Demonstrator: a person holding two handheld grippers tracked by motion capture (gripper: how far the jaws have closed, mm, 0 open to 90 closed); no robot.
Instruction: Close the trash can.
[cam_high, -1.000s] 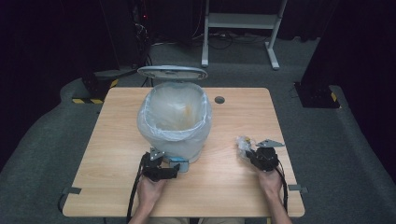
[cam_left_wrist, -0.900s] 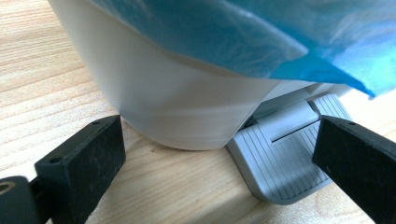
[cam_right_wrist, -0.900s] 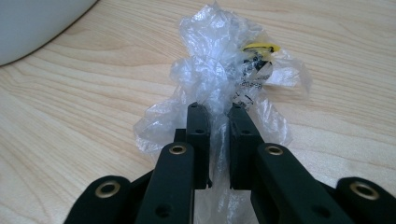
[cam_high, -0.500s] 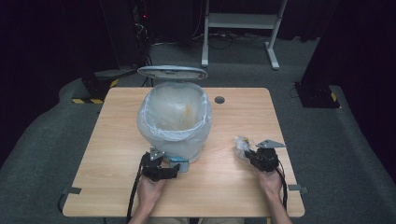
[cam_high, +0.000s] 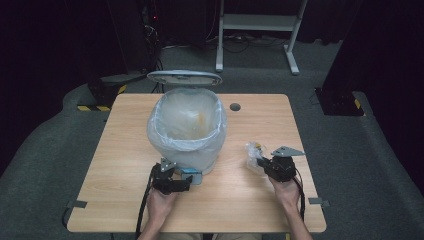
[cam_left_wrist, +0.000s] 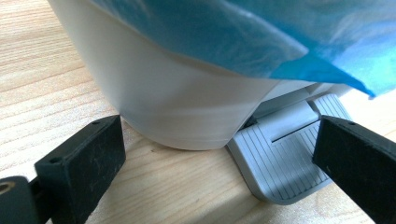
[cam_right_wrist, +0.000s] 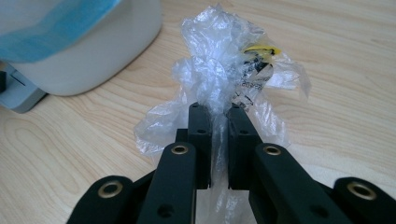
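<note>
Plastic wrapper (cam_right_wrist: 224, 88) (crumpled, clear) is sitting pinched in the right gripper (cam_right_wrist: 215, 109), just above the table (cam_high: 120, 165) beside the white bin (cam_high: 187, 135). Left gripper (cam_left_wrist: 219, 154) is waiting wide open at the bin's grey pedal (cam_left_wrist: 280, 161).

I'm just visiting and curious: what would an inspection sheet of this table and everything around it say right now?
Surface: wooden table, with a cable hole.
Job's things: white pedal bin, lid up, blue-tinted liner; crumpled clear plastic wrapper.
Clutter: nothing seen.
Grippers: left gripper open, one jaw over the grey pedal; right gripper shut on the wrapper.
Cables: black cable trails from the left gripper.
Surroundings: grey carpet, white desk frame, dark equipment.
</note>
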